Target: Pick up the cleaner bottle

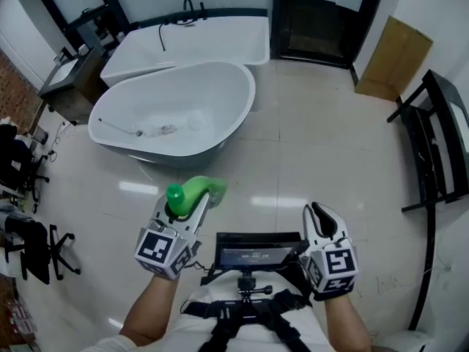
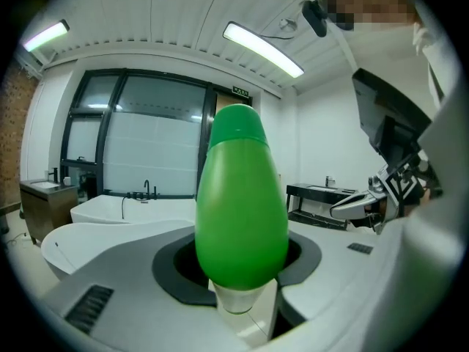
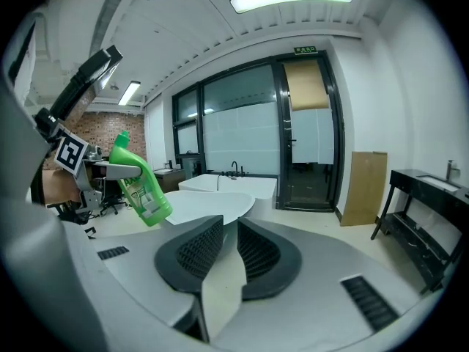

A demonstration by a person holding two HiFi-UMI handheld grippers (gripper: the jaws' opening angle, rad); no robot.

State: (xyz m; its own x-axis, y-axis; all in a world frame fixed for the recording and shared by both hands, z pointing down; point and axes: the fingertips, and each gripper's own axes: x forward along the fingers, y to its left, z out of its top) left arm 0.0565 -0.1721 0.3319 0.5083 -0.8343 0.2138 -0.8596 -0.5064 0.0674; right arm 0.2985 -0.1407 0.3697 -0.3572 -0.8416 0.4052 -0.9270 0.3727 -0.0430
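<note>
The green cleaner bottle (image 1: 194, 191) is off the floor, clamped in my left gripper (image 1: 192, 204) just in front of my body. In the left gripper view the bottle (image 2: 242, 211) stands upright between the jaws and fills the middle, with its cap uppermost. The pads press on its lower sides. The right gripper view shows the same bottle (image 3: 139, 185) tilted, its label visible, held out at the left. My right gripper (image 1: 320, 213) hovers at the same height to the right, its ribbed pads (image 3: 198, 251) drawn close together with nothing between them.
A white oval bathtub (image 1: 220, 86) stands on the tiled floor ahead, with a rectangular tub (image 1: 220, 39) behind it. A black console table (image 1: 440, 145) lines the right wall, near a cardboard sheet (image 1: 392, 57). Black office chairs (image 1: 29, 233) sit at the left.
</note>
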